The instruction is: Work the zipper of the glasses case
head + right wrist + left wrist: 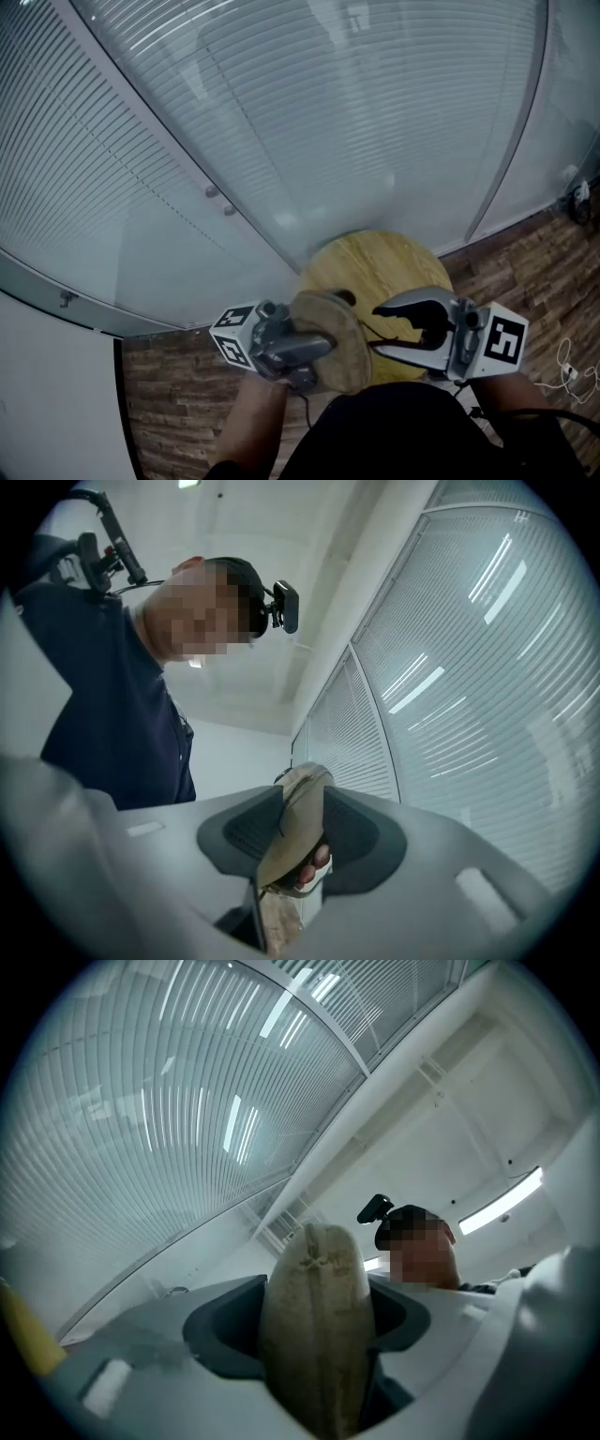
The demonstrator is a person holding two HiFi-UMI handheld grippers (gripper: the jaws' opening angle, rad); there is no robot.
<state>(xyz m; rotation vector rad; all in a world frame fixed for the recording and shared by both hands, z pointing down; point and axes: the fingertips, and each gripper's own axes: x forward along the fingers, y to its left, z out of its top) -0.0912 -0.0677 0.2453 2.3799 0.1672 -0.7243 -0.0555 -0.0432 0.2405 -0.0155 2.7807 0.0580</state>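
The tan fabric glasses case point(339, 354) hangs in the air above the round wooden table point(375, 267). My left gripper point(323, 326) is shut across the case's body, and the case point(317, 1335) fills the gap between its dark pads point(225, 1330) in the left gripper view. From the right, my right gripper point(375, 328) reaches the case's end. In the right gripper view a tan flap of the case point(286, 850) stands between the two pads and touches both. Dark red lining shows under it. A thin black cord lies between the right jaws in the head view.
A curved glass wall with white blinds point(281, 112) rises just behind the table. The floor point(525, 267) has a brick-like wood pattern, and a white cable point(567, 370) lies on it at the right. The person's body is close below both grippers.
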